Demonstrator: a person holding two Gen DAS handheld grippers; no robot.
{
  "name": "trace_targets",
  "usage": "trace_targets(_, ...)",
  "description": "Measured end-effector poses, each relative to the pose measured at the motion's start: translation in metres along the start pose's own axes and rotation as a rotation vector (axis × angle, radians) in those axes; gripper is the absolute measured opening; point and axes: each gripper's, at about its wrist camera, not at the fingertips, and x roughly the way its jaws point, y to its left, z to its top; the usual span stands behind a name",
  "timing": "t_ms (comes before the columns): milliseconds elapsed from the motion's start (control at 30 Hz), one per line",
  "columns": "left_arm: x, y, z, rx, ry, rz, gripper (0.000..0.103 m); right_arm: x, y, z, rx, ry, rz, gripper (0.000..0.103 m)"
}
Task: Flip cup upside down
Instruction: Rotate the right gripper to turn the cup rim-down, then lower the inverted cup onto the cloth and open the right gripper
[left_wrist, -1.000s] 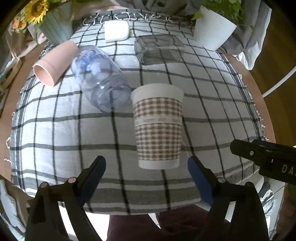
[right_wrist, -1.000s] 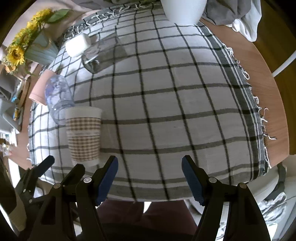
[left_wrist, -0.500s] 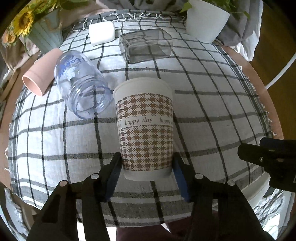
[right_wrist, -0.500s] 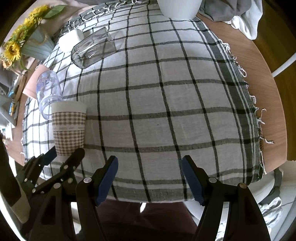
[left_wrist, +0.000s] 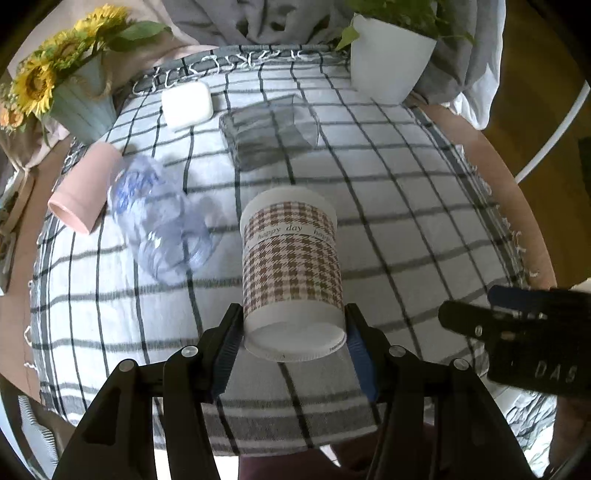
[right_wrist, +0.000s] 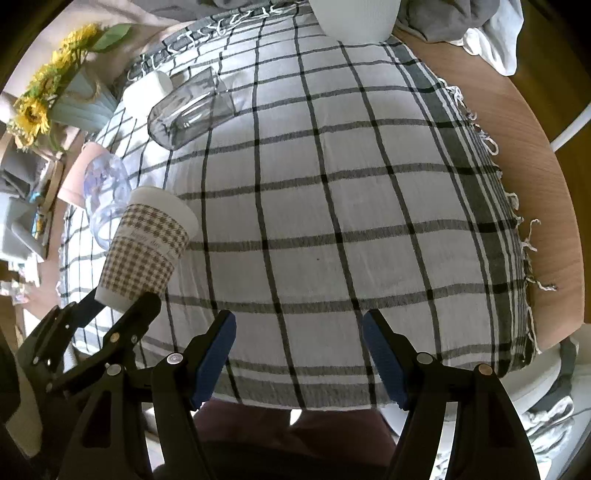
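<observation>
The left tool is clamped on the base of the houndstooth paper cup, now lifted and tilted off the checked cloth near the surface's front-left edge; half a second ago it stood upright. The right tool hangs with blue pads apart. Farther back lie a clear plastic jar, a pink cup and a smoky glass.

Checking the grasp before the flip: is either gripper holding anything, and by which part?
The left gripper holds the paper cup by its base end; the right gripper holds nothing.
</observation>
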Motion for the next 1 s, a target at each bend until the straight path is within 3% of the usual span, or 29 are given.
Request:
trace_targets(200,-0.006,-0.002,0.026,0.002,-0.017,-0.015,0.054,-0.006,-0.004,0.011,0.04,-0.024,0.027,0.071)
trace_targets(400,-0.006,-0.01,0.032,0.023,0.029,-0.038,0.053,-0.018,-0.009,0.016,0.072,-0.041,0.076,0.071)
trace_targets(900,-0.003,-0.01,0.016,-0.006,0.048,-0.044,0.054,-0.017,-0.011,0.009,0.063,-0.039,0.045,0.071)
trace_targets(967,-0.005,-0.009,0.016,-0.016,0.049,-0.046,0.062,-0.017,-0.012,0.007,0.068,-0.035,0.043,0.071)
trace_targets(1000,-0.008,-0.009,0.016,-0.021,0.044,-0.045,0.072,-0.018,-0.013,0.007,0.069,-0.037,0.042,0.071)
